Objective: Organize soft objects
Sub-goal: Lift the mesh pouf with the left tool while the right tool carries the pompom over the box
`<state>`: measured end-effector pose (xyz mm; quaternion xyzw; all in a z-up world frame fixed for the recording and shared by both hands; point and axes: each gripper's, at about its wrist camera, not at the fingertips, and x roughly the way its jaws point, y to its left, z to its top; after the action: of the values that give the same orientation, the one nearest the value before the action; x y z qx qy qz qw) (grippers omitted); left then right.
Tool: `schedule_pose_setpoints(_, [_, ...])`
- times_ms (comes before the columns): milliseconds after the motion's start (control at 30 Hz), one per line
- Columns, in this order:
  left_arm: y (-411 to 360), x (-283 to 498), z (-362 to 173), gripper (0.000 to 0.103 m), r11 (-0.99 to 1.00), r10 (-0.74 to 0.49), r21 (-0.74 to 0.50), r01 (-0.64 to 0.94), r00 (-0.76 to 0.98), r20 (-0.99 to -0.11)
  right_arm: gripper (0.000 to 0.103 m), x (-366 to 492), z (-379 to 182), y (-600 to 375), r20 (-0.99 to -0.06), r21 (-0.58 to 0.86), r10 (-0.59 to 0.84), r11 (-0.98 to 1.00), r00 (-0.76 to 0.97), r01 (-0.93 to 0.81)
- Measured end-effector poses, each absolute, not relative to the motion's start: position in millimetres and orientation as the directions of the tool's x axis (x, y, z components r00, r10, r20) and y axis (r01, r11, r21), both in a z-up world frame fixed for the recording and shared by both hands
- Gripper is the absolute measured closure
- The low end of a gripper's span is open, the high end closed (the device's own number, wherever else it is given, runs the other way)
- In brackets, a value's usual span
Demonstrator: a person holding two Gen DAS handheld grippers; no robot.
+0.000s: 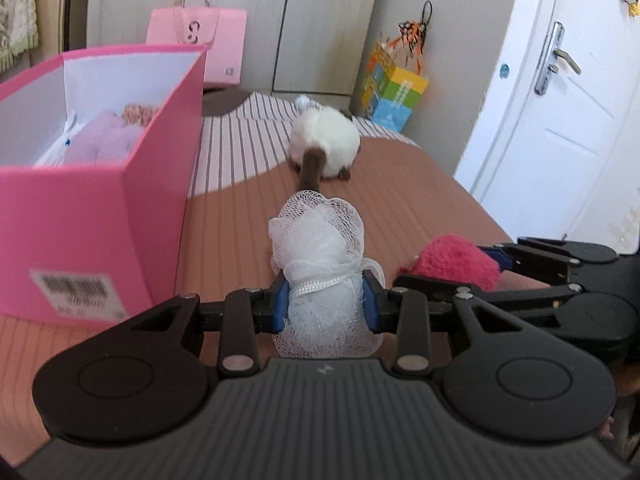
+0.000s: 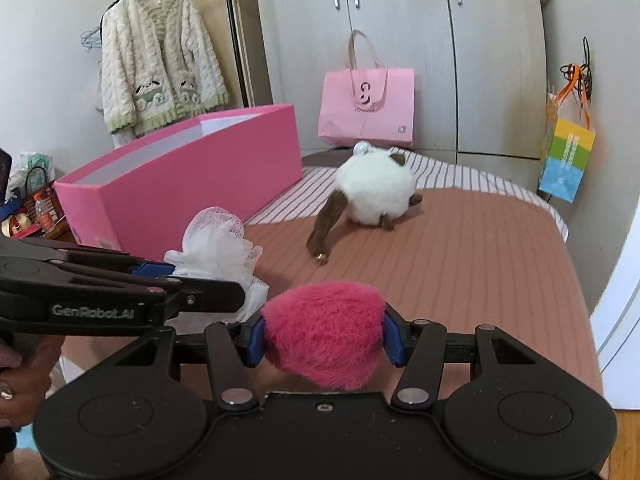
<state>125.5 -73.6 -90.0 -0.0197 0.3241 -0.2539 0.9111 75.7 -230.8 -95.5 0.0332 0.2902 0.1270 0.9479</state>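
Observation:
My left gripper is shut on a white mesh bath pouf, held over the brown striped bed cover; the pouf also shows in the right wrist view. My right gripper is shut on a fluffy magenta pompom, seen from the left wrist view just right of the pouf. A white plush cat with a brown tail lies farther along the bed. An open pink box stands on the left with soft items inside.
A pink paper bag leans on the wardrobe behind the bed. A colourful bag hangs at the right. A white door is at the right. A knitted cardigan hangs at the left.

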Motion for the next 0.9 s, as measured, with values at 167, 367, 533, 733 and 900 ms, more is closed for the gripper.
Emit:
schedule_pose_setpoints(167, [-58, 117, -88, 0.069, 0.850, -0.498, -0.225, 0.476, 0.590, -0.636, 0.043, 70, -92, -225, -0.567, 0.164, 0.298, 0.955, 0.768, -0.249])
schedule_pose_setpoints(367, [-30, 106, -76, 0.069, 0.838, -0.506, -0.235, 0.493, 0.537, -0.675, 0.043, 62, -75, -212, -0.585, 0.221, 0.392, 0.919, 0.710, -0.326])
schedule_pose_setpoints(533, [-7, 90, -62, 0.069, 0.826, -0.502, -0.207, 0.524, 0.518, -0.693, 0.043, 58, -56, -193, -0.580, 0.249, 0.465, 0.883, 0.668, -0.398])
schedule_pose_setpoints(733, [18, 73, -36, 0.069, 0.815, -0.505, -0.166, 0.555, 0.540, -0.673, 0.043, 62, -27, -170, -0.568, 0.261, 0.521, 0.848, 0.637, -0.461])
schedule_pose_setpoints(900, [41, 65, -12, 0.069, 0.822, -0.504, -0.119, 0.557, 0.614, -0.608, 0.043, 68, 0, -151, -0.525, 0.250, 0.564, 0.818, 0.637, -0.518])
